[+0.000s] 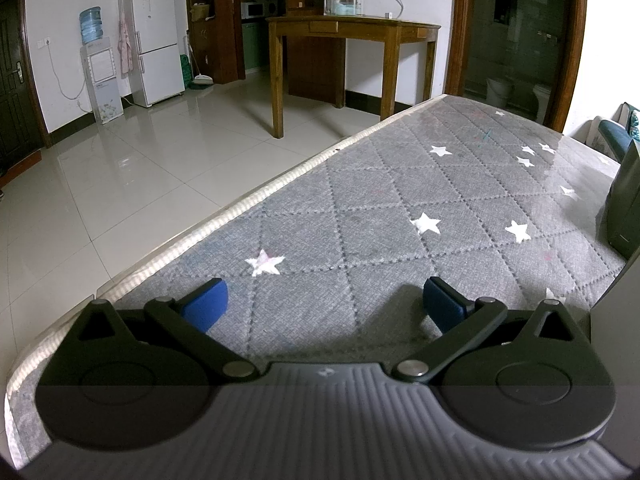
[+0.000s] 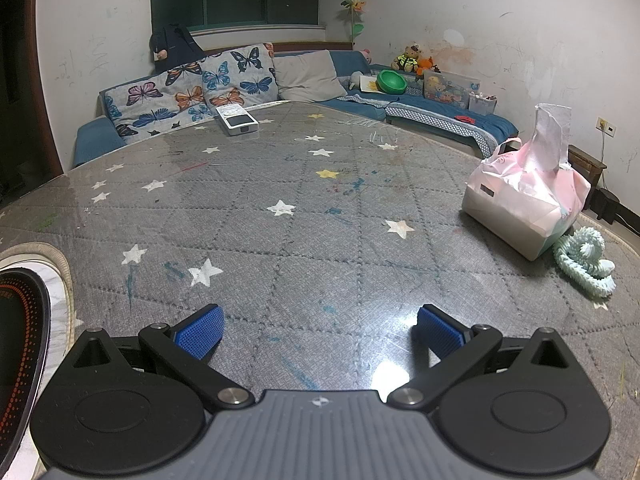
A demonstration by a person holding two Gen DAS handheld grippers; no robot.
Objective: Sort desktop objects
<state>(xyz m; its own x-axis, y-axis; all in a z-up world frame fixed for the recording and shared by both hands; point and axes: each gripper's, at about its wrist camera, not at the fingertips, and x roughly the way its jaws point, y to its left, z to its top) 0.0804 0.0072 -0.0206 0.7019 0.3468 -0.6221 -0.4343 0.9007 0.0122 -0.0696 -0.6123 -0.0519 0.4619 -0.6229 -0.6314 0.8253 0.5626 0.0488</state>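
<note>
My left gripper (image 1: 325, 304) hovers open over the grey star-patterned tabletop (image 1: 400, 208), with nothing between its blue pads. My right gripper (image 2: 318, 330) is also open and empty above the same grey surface (image 2: 304, 240). In the right wrist view a pink-and-white tissue pack (image 2: 524, 196) stands at the right, with a pale green coiled toy (image 2: 584, 260) beside it near the table edge. A white flat device (image 2: 237, 120) lies at the table's far edge. All of these sit well away from the right gripper.
A dark box-like object (image 1: 624, 208) stands at the right edge of the left wrist view. A round black appliance (image 2: 20, 340) sits at the left of the right wrist view. Beyond the table are a blue sofa (image 2: 400, 100), a wooden table (image 1: 348, 40) and a fridge (image 1: 154, 40).
</note>
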